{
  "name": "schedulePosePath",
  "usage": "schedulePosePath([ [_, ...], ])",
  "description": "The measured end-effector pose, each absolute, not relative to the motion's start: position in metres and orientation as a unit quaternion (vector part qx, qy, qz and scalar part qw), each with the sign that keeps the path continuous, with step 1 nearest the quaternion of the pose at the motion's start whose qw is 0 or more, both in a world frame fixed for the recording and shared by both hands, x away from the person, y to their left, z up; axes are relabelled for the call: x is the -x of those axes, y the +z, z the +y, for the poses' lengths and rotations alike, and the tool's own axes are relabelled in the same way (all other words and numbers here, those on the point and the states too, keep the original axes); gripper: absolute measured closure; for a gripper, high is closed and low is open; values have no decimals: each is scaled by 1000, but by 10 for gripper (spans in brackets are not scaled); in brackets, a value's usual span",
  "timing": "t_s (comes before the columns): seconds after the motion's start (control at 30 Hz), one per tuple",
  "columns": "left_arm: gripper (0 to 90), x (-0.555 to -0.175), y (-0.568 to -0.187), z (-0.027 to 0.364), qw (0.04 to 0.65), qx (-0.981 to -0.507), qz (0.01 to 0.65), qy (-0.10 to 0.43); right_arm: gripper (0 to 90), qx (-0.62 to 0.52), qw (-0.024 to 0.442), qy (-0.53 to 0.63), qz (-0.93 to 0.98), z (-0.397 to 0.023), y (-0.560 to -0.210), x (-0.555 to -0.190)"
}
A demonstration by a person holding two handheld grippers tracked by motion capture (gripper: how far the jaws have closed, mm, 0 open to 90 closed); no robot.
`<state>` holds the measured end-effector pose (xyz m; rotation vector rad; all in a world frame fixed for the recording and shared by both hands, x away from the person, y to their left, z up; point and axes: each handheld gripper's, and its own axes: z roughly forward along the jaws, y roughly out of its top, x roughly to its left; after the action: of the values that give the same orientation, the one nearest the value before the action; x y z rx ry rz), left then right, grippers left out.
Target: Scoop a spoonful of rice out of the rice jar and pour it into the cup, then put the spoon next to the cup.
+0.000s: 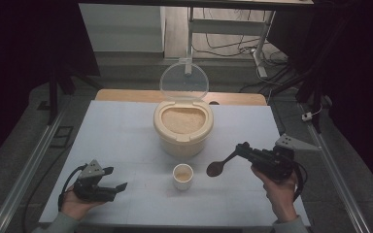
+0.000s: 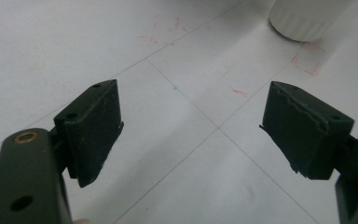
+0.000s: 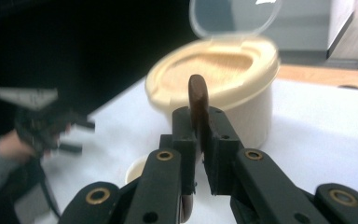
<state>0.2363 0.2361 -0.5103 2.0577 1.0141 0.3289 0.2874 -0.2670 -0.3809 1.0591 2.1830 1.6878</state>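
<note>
A brown wooden spoon (image 1: 220,166) is pinched by its handle in the right gripper (image 1: 243,148), whose two black jaws are squeezed tight on it. The spoon's round bowl hangs in the air over the white table (image 1: 121,141), just to the right of a small white cup (image 1: 183,176) and not touching it. In the right gripper view the spoon (image 3: 198,100) sticks up between the jaws, with its edge facing the camera. Behind the cup stands a big cream tub (image 1: 183,127) full of pale grains, and its clear lid (image 1: 184,82) stands open at the back. Over on the left side of the table, well apart from the cup, the left gripper (image 1: 115,178) is held low by a hand. Its jaws are wide apart and hold nothing.
</note>
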Motion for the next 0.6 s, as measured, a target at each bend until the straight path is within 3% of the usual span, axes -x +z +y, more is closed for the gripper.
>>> schedulePosePath([
  [0.6, 148, -237, -510, 237, 404, -811, 402, 134, 836, -312, 0, 448, 838, -221, -416, -304],
])
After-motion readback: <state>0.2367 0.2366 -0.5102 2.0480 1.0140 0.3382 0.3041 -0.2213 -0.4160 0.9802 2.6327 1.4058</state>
